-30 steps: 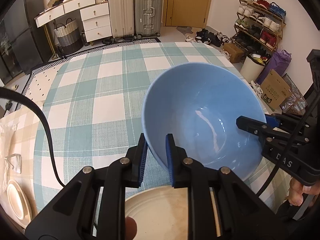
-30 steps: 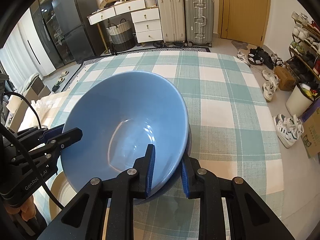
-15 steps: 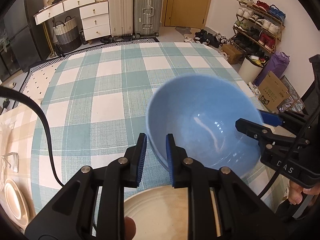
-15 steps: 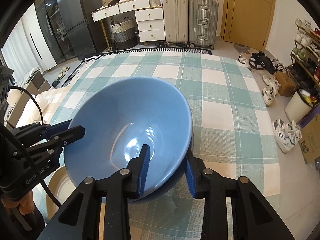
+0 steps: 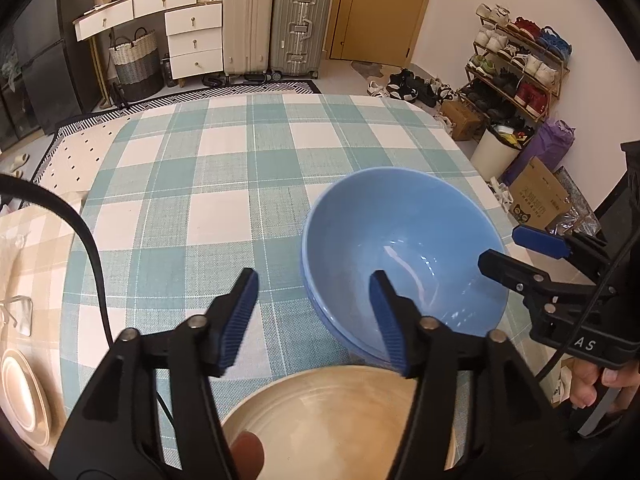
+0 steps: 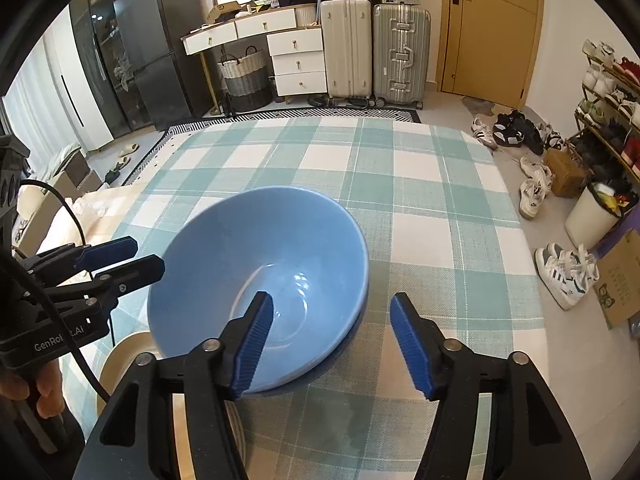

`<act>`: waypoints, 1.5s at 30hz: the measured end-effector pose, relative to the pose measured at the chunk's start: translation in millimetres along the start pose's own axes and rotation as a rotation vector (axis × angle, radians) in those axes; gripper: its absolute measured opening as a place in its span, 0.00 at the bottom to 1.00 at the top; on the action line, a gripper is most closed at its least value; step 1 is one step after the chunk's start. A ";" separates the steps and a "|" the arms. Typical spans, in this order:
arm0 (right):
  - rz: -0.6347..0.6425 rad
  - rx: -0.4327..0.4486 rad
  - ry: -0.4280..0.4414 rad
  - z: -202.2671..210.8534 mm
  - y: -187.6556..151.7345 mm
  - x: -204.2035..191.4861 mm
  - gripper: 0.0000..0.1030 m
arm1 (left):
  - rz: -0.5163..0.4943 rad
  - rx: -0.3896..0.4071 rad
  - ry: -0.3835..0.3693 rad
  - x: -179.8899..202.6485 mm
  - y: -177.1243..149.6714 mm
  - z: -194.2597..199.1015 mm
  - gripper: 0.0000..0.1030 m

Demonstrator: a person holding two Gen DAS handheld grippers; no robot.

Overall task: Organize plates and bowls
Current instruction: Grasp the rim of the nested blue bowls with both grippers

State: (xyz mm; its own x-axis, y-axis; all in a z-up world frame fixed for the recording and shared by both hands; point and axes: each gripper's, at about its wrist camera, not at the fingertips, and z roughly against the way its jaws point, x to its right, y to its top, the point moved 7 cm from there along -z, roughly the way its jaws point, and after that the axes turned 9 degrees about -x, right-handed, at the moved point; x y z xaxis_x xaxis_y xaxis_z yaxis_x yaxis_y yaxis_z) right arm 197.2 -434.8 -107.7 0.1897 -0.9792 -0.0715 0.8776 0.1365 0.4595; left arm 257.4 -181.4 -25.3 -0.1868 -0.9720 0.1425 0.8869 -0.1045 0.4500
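Two tools flanked one blue bowl, and neither gripped it. The bowl sat upright on the checked table, and a second blue rim showing just under its near edge suggested it was nested in another bowl of the same colour, though how many lay beneath could not be told.

The left tool had its jaws opening; the bowl's near-left rim lay between them, one pad inside the bowl and the other out over the cloth, with neither pad pressing on the wall. The right tool was opening likewise, astride the bowl's near-right rim, its inner pad over the basin and its outer pad above the cloth, again with clear gaps on both sides.

So the bowl lay ahead of and between the two tools, slightly to the right of the left one and to the left of the right one. Being round, it had no long axis to favour either hand, and both seemed about equally near. The release looked finished or nearly so.

A cream plate lay just nearer the person than the bowl, directly under the left tool and to the left of the right tool's fingers. By that layout the left hand seemed the better placed to take it next, needing only to drop and draw back a little. Another pale plate rested well apart at the far left, off the checked cloth, on what looked like a beige checked surface.
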 end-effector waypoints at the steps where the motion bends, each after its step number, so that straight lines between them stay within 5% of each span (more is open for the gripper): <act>1: 0.000 0.002 0.001 0.9 -0.8 0.1 0.67 | 0.000 0.003 0.003 -0.6 0.6 0.4 0.62; 4: 0.000 0.006 0.014 2.6 -2.9 0.1 0.75 | 0.005 0.009 0.002 -2.0 -0.2 2.1 0.72; 9: -0.001 0.005 0.044 1.2 -5.7 -1.8 0.82 | -0.007 0.004 0.007 -0.4 -5.5 2.3 0.75; 17: -0.034 -0.016 0.077 -5.9 -9.6 3.9 0.83 | -0.033 -0.019 0.022 4.6 -10.9 -7.4 0.85; 20: -0.048 -0.028 0.107 -9.1 -11.0 5.7 0.83 | -0.037 -0.020 0.010 6.2 -11.5 -10.3 0.98; 45: -0.090 -0.103 0.139 -46.5 -11.5 19.3 0.77 | -0.020 -0.099 -0.031 7.2 -7.6 -60.4 0.95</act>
State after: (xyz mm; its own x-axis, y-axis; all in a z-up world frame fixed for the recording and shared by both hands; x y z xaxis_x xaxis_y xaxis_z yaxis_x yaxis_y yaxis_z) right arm 211.2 -448.3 -155.5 0.1611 -0.9590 -0.2330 0.9329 0.0709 0.3531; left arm 274.8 -200.3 -80.9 -0.2164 -0.9627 0.1623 0.9200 -0.1454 0.3640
